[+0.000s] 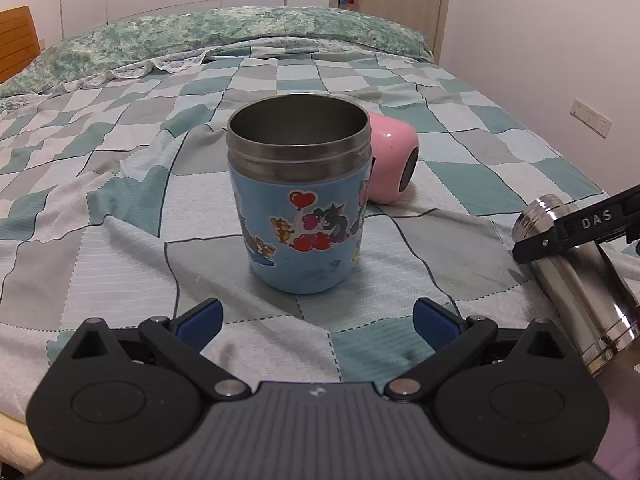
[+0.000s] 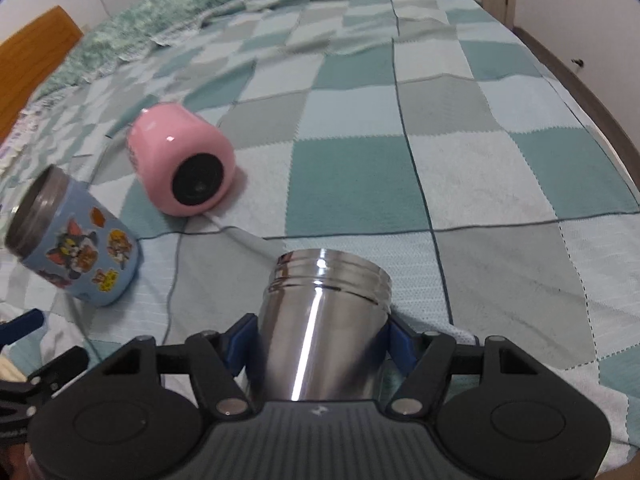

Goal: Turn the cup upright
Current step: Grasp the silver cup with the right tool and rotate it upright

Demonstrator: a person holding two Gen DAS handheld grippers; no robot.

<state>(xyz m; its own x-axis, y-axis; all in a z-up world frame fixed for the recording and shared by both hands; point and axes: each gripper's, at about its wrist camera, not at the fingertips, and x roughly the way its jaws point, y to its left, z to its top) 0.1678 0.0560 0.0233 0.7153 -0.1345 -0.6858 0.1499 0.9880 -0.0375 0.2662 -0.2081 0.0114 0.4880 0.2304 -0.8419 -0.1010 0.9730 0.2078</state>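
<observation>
A blue cartoon-sticker cup (image 1: 300,216) stands upright on the checked bedspread, its steel mouth open upward; it also shows in the right wrist view (image 2: 80,252). My left gripper (image 1: 316,320) is open and empty just in front of it. A pink cup (image 1: 394,160) lies on its side behind the blue one, also seen in the right wrist view (image 2: 184,164). My right gripper (image 2: 318,340) is shut on a plain steel cup (image 2: 324,320), which lies tilted at the right edge of the left wrist view (image 1: 580,280).
The bed's checked teal and grey blanket (image 2: 440,160) fills both views. A green patterned pillow (image 1: 200,40) lies at the head. A wooden headboard (image 2: 36,56) is at left, and the wall (image 1: 560,60) runs along the right edge.
</observation>
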